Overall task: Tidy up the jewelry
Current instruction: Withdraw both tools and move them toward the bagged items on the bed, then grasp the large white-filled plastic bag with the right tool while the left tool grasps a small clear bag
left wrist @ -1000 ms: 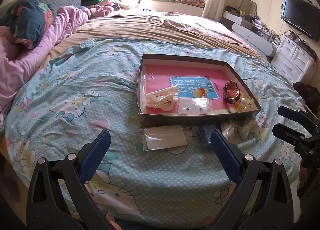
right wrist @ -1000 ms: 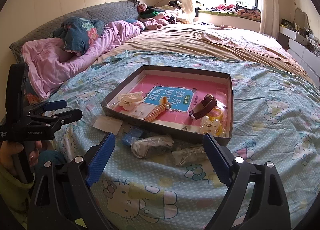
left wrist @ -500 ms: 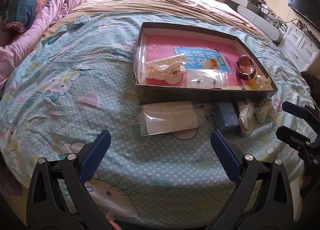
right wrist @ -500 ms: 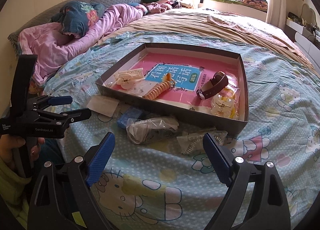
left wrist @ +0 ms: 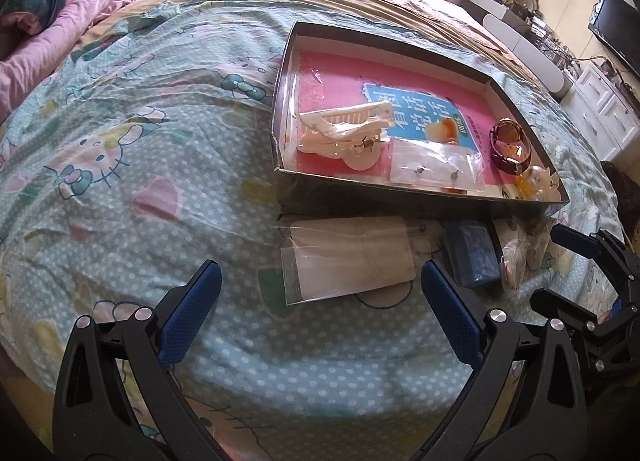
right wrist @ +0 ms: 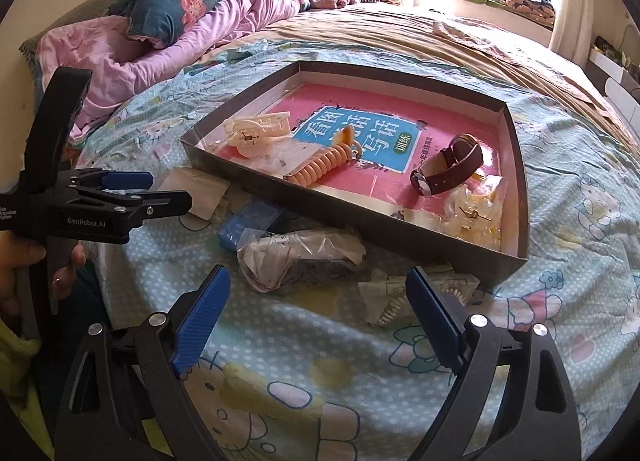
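Left hand-held gripper (left wrist: 316,293): black plastic frame w/ triangular cut-outs, blue ribbed pads (left wrist: 192,311), silver screws at pivots. Right hand-held gripper (right wrist: 318,311): same build. White "GenRobot.AI" lettering on left unit's side in right-wrist view. Person's hand (right wrist: 24,261) wears a yellow-green sleeve (right wrist: 16,345).

R gripper (right wrist: 316,301) wide open over bagged items (right wrist: 298,259) — tray (right wrist: 360,223) behind
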Demonstrator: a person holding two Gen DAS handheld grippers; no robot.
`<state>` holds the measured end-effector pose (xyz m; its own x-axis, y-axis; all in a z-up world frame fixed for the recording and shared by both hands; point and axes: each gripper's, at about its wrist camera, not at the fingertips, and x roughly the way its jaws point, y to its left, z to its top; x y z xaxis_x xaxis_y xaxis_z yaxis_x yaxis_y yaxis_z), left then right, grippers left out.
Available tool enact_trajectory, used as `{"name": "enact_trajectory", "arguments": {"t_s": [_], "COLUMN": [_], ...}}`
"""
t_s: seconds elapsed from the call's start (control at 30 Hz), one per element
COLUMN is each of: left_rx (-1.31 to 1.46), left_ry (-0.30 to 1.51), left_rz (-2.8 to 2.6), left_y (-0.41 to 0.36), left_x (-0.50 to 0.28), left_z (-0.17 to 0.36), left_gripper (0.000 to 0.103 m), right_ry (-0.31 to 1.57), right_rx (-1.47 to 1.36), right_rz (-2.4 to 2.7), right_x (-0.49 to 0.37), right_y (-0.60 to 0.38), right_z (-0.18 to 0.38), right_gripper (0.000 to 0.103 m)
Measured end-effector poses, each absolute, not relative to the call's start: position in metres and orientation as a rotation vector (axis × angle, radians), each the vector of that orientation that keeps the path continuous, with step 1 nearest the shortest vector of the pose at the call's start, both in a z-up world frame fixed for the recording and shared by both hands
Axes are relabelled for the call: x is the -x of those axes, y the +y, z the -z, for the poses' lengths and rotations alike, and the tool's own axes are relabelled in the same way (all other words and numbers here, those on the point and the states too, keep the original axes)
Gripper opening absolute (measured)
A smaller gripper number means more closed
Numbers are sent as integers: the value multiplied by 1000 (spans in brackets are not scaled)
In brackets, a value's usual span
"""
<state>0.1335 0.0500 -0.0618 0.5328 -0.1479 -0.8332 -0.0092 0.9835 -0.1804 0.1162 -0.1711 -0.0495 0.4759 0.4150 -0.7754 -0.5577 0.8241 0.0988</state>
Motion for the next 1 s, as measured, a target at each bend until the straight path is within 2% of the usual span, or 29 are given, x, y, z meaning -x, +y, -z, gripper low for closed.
{"name": "enact_trajectory", "arguments": {"t_s": [0.33,0.43,0.53,0.57,0.6,0.73,0.8,0.9,1.0], "left_rx": [150,137,120,116,115,126,130,138,130], "left_ry": [1007,1005,999,995,993,979,962,934,910], "left_rz": [121,127,133,133,134,142,142,149,154], "left_y": [41,37,33,32,32,33,34,36,34], "left_x": [-145,-148,-149,-149,-148,-147,-144,-139,-134], "left_z": [67,68,68,68,68,66,64,57,51], "left_gripper": [92,81,65,62,58,51,39,30,26], "right_ry": [920,928,941,940,939,931,928,921,913], "right_rx": [267,288,315,326,334,317,305,285,258], "right_rz": [-648,-660,-682,-688,-695,-701,-706,-709,-710], "right_x": [-133,-136,-138,-139,-139,-136,-133,-127,-120], "right_y": [-153,-148,-143,-141,-140,-143,-145,-149,-155], "right_z": [64,69,75,77,78,77,75,70,64], "right_gripper": [89,89,87,80,78,74,74,74,74]}}
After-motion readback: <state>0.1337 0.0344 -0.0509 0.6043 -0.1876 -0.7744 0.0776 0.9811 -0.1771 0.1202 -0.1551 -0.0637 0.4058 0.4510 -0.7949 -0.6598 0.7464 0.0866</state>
